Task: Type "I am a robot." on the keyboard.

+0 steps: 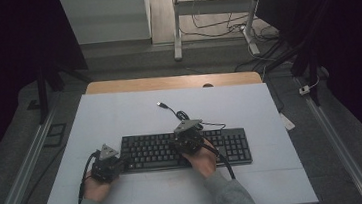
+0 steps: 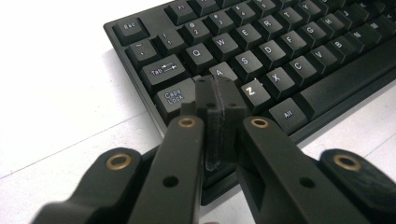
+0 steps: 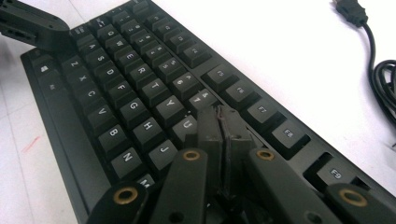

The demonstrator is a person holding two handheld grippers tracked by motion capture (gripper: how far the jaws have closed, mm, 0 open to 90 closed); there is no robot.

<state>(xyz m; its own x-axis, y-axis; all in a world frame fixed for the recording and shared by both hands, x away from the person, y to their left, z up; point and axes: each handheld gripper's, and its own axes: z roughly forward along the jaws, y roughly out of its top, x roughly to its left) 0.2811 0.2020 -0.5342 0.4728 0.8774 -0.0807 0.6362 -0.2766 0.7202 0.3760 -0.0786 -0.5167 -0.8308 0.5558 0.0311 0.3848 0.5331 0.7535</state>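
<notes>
Both grippers shut, tips down at a black keyboard on the white table.

Left gripper: jaws pressed together, nothing held, tips over the keyboard's left end near Caps Lock/A; contact can't be told. Right gripper: jaws together, empty, tips over the middle keys around U/7, near the F-row. Keyboard lies flat near the table's front edge, between both hands. Its USB cable trails loose behind it.

A pale table carries a black keyboard and its cable.
</notes>
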